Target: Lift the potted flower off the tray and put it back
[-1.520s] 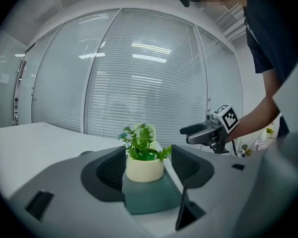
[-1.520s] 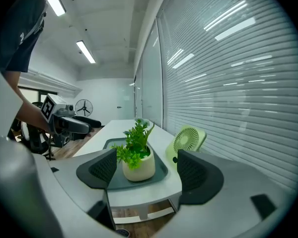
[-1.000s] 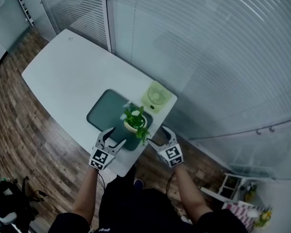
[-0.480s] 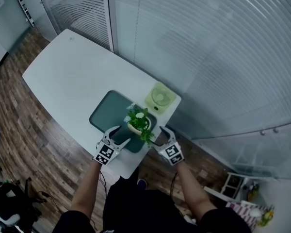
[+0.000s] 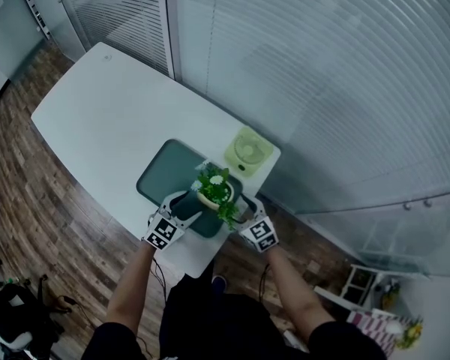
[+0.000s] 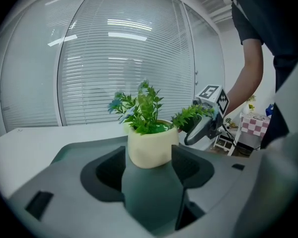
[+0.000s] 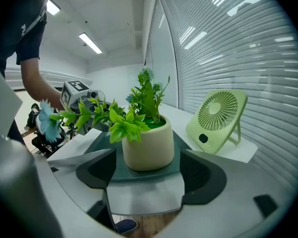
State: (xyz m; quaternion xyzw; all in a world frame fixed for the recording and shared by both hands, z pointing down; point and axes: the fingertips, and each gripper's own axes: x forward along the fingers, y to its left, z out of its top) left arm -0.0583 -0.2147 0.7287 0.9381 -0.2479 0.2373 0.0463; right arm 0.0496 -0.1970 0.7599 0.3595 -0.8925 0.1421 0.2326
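Potted flower (image 5: 211, 189) on tray (image 5: 161, 173), fan (image 5: 247, 150) behind, left tongs (image 5: 186, 207) and right tongs (image 5: 242, 210) flanking

The pot (image 7: 148, 145) was noted as smooth, matt and cream; ceramic or plastic could not be told. Its foliage (image 7: 120, 120) was seen as plastic, faintly glossy. The tray (image 5: 161, 175) was recorded as matt and smooth, the table (image 5: 105, 118) as smooth white with a slight sheen, and the fan (image 7: 218, 120) as satin plastic. Wood-grain planks were noted on the floor (image 5: 30, 201). Matt grey plastic was observed on the jaws of the left gripper (image 6: 149, 168) and the right gripper (image 7: 146, 171).
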